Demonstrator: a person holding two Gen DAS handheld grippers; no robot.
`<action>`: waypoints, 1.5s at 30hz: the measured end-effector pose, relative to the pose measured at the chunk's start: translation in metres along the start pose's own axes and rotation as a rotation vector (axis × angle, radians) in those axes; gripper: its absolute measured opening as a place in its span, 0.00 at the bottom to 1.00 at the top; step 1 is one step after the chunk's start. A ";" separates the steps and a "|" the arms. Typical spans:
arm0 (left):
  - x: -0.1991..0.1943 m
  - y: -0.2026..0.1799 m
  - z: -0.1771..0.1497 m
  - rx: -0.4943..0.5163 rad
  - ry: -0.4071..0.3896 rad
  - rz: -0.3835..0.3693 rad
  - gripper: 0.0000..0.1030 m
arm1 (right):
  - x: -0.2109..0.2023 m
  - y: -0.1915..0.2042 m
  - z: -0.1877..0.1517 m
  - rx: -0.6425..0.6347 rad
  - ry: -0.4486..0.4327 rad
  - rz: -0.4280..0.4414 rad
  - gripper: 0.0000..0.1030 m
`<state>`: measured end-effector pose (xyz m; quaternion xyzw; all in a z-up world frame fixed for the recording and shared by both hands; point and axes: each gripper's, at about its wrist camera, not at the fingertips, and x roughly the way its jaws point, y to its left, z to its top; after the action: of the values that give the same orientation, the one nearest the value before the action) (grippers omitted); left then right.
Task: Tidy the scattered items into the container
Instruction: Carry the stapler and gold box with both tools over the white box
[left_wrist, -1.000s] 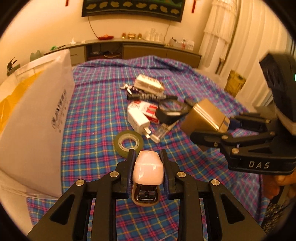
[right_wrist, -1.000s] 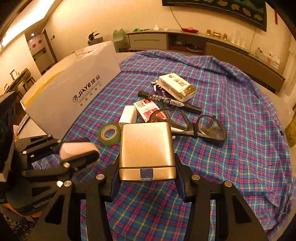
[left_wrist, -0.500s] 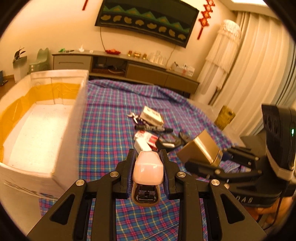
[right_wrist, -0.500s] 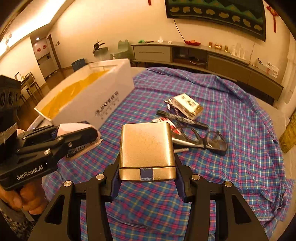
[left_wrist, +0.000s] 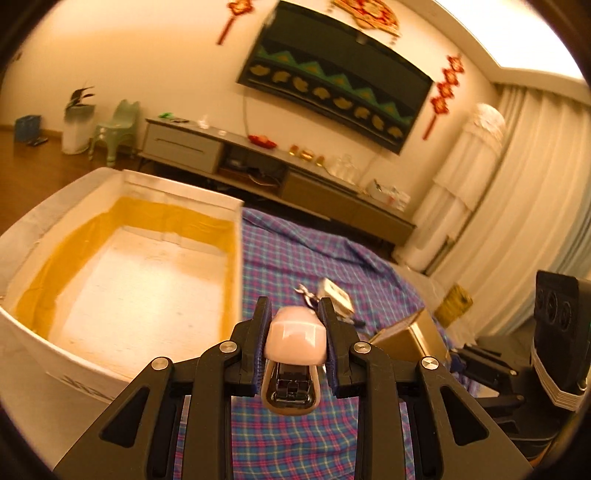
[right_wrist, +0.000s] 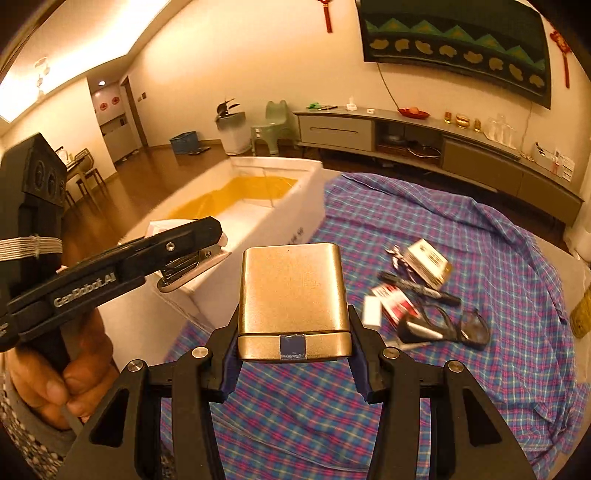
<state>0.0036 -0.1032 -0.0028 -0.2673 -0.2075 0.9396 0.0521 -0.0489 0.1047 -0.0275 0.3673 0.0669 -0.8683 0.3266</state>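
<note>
Leftmost sits the white foam box (left_wrist: 122, 280), its inner walls lined with yellow tape and its floor bare; in the right wrist view it lies on the left edge of the plaid cloth (right_wrist: 461, 229). Over its near right corner hangs the left gripper (left_wrist: 296, 334), its two fingers pinched tight on one pink stapler (left_wrist: 295, 341), which sits lengthwise between the pads with its metal mouth facing the camera. From the right wrist view that stapler (right_wrist: 192, 264) juts out past the fingertips above the box's near wall.

Further right, the right gripper (right_wrist: 293, 325) is clamped on one gold tin (right_wrist: 291, 291), held flat by its two side edges above the cloth, just beside the box's long wall. The tin's lid faces up and a small blue tab marks its near end.

Rightmost, well apart from both grippers, the loose things lie together on the cloth: one small carton (right_wrist: 428, 262), one black marker (right_wrist: 421, 288), one red-and-white pack (right_wrist: 395, 304), one white charger block (right_wrist: 371, 312) and one pair of glasses (right_wrist: 450, 328).
</note>
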 end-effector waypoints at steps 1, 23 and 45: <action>-0.001 0.005 0.002 -0.014 -0.005 0.004 0.26 | 0.001 0.003 0.003 0.002 -0.002 0.006 0.49; 0.007 0.076 0.058 -0.159 -0.031 0.115 0.26 | 0.063 0.056 0.074 -0.059 0.035 0.081 0.49; 0.101 0.164 0.103 -0.333 0.124 0.220 0.26 | 0.179 0.084 0.138 -0.217 0.161 0.009 0.49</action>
<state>-0.1340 -0.2683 -0.0408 -0.3508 -0.3259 0.8740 -0.0829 -0.1713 -0.1024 -0.0398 0.3984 0.1849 -0.8222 0.3620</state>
